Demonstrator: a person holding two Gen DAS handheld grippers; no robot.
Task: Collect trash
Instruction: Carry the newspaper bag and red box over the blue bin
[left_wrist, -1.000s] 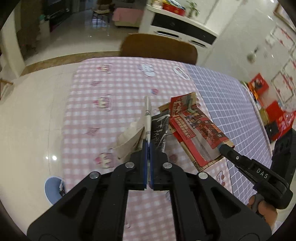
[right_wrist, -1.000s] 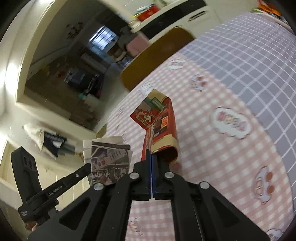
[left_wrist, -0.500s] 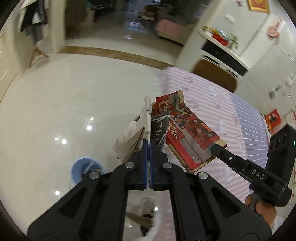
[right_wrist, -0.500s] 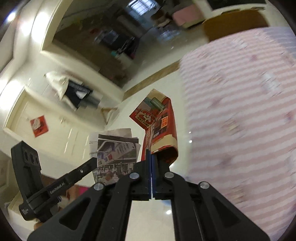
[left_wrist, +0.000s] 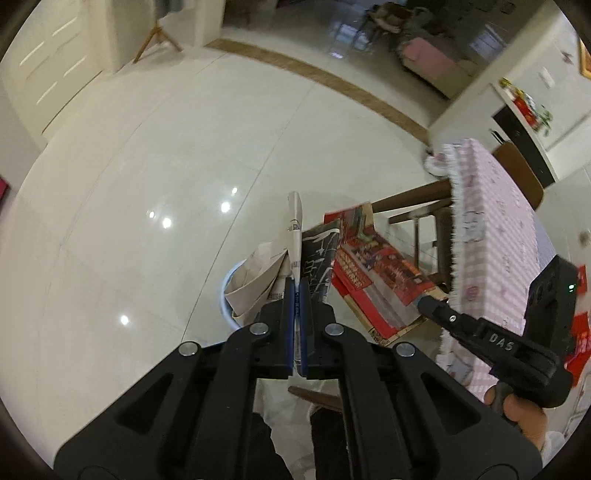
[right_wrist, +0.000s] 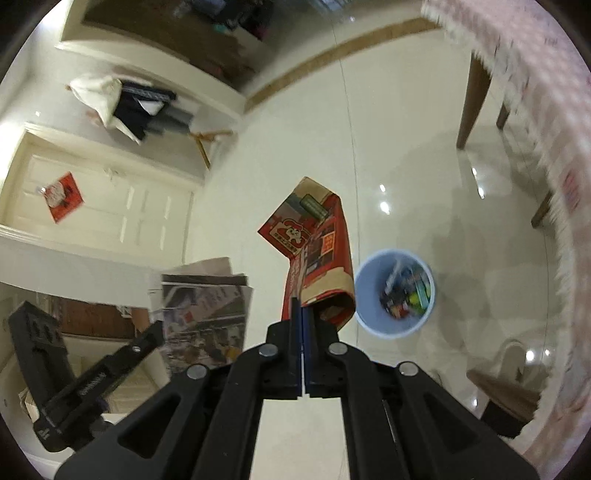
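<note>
My left gripper (left_wrist: 294, 286) is shut on a folded newspaper (left_wrist: 295, 236), held above the floor over a pale blue trash bin (left_wrist: 226, 291) that the paper mostly hides. My right gripper (right_wrist: 302, 314) is shut on a flattened red cardboard box (right_wrist: 314, 240), held in the air left of the blue bin (right_wrist: 394, 293), which holds several colourful wrappers. The box also shows in the left wrist view (left_wrist: 376, 269), and the newspaper in the right wrist view (right_wrist: 203, 306).
The table with the pink checked cloth (left_wrist: 491, 229) stands at the right, its wooden legs (right_wrist: 471, 107) on the glossy tile floor (left_wrist: 147, 166). A chair (left_wrist: 521, 173) is behind it. White doors (right_wrist: 110, 206) and a clothes rack (right_wrist: 125, 103) are at the left.
Both grippers have swung off the table toward the floor with their trash still gripped. The blue bin has come into view below them.
</note>
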